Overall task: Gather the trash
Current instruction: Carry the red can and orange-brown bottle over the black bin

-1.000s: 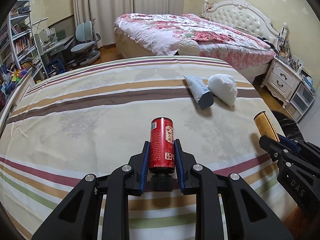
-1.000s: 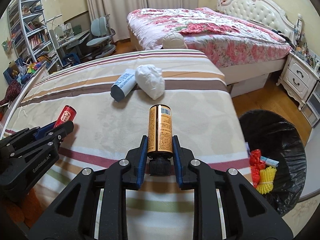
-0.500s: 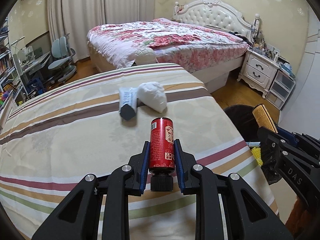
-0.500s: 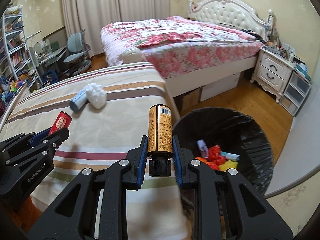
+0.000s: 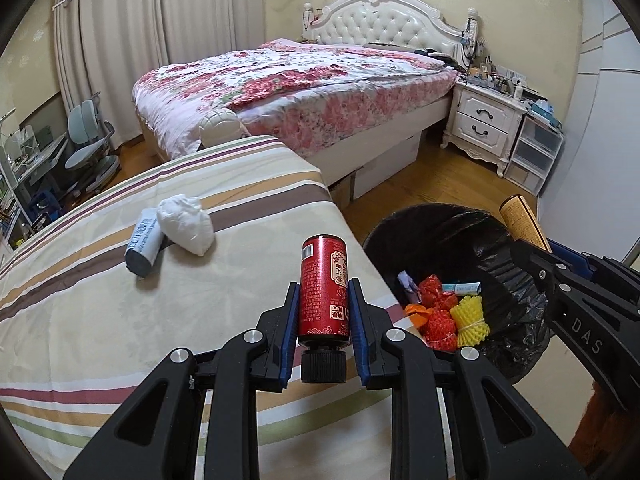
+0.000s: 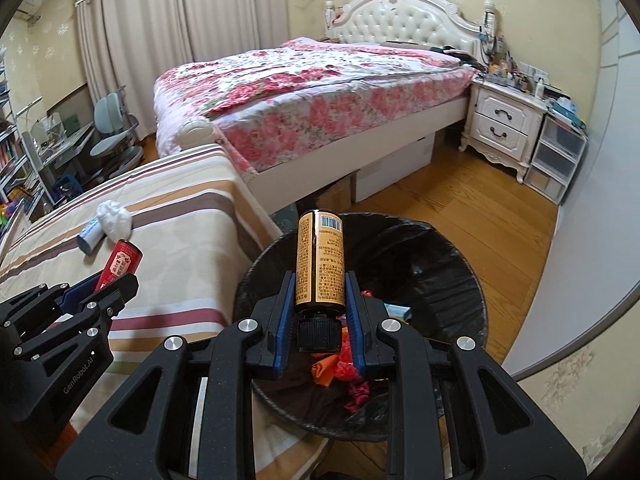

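Note:
My left gripper [image 5: 323,300] is shut on a red bottle [image 5: 323,286] with a black cap, held over the right edge of the striped bed [image 5: 120,320]. My right gripper [image 6: 319,298] is shut on an orange bottle [image 6: 320,258] with a black cap, held above the black-lined trash bin [image 6: 452,280]. The bin [image 5: 516,280] holds red, yellow and orange scraps. In the right wrist view the left gripper [image 6: 116,280] and red bottle [image 6: 120,262] show at the left. A white crumpled wad [image 5: 186,224] and a grey-blue roll [image 5: 142,242] lie on the bed.
A floral bed [image 5: 300,80] with a white headboard stands behind. A white nightstand [image 5: 484,124] and plastic drawers [image 5: 536,152] are at the right. A desk chair [image 5: 90,148] and shelves are at the left. Wood floor [image 6: 460,208] lies around the bin.
Both grippers have swung to the right, from over the striped bed toward the trash bin. The right gripper with the orange bottle now hangs over the bin. Both grips are unchanged.

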### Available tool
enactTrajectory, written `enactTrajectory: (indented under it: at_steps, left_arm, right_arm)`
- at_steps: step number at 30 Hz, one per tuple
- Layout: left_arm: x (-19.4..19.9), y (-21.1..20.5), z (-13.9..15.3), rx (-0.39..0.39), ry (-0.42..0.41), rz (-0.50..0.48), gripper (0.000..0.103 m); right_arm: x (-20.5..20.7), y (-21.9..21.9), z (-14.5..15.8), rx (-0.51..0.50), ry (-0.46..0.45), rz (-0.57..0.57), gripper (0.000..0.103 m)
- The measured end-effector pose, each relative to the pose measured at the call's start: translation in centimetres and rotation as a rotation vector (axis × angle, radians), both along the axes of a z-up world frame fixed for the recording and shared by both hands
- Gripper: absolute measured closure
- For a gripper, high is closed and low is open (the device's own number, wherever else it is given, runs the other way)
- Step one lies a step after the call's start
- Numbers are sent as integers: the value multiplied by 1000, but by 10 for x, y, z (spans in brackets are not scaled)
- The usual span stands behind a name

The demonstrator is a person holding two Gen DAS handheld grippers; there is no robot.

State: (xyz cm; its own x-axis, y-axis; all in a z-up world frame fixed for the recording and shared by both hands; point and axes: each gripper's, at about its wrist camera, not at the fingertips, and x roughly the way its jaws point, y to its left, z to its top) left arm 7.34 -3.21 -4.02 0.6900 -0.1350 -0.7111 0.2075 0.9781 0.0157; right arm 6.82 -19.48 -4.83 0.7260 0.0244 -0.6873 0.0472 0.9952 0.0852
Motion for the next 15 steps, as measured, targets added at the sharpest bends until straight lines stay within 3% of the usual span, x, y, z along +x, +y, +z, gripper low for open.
enactTrajectory:
  at_steps: [15]
  left_arm:
    - [17, -51, -5, 5, -3, -57, 78]
  right_arm:
    - [12, -38, -16, 28, 22, -66, 80]
